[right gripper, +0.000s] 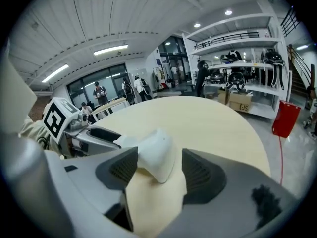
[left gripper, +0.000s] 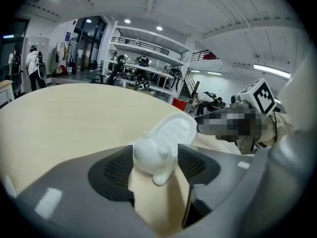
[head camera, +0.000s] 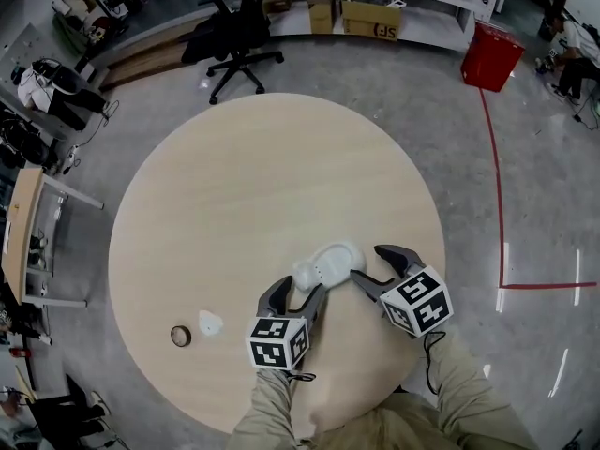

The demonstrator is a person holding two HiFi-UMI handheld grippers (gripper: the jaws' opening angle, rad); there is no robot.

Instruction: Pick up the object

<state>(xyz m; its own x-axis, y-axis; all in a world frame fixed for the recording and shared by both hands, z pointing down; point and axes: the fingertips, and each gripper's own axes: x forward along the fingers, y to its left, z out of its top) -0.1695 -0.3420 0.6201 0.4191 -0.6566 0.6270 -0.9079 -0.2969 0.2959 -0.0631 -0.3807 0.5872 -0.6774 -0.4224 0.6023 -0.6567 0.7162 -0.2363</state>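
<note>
White object [head camera: 328, 262] is sitting on the table [head camera: 234, 176], left gripper [head camera: 298, 294] and right gripper [head camera: 368, 262] straddling it, jaws open, no grab yet.

Round pale wooden bench [head camera: 262, 186] bears a white moulded plastic piece [head camera: 328, 263] between left tongs [head camera: 297, 291] and right tongs [head camera: 368, 262]; a small white lump [head camera: 210, 323] and a brown ring [head camera: 181, 336] lie left of them.

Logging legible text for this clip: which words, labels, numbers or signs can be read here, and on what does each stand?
"(SF)": black print on the cardboard box on the far shelf; small, so not certain.
No letters on the marker cubes: only black-and-white square patterns.
No print that I can make out on the white object or the red bin.
</note>
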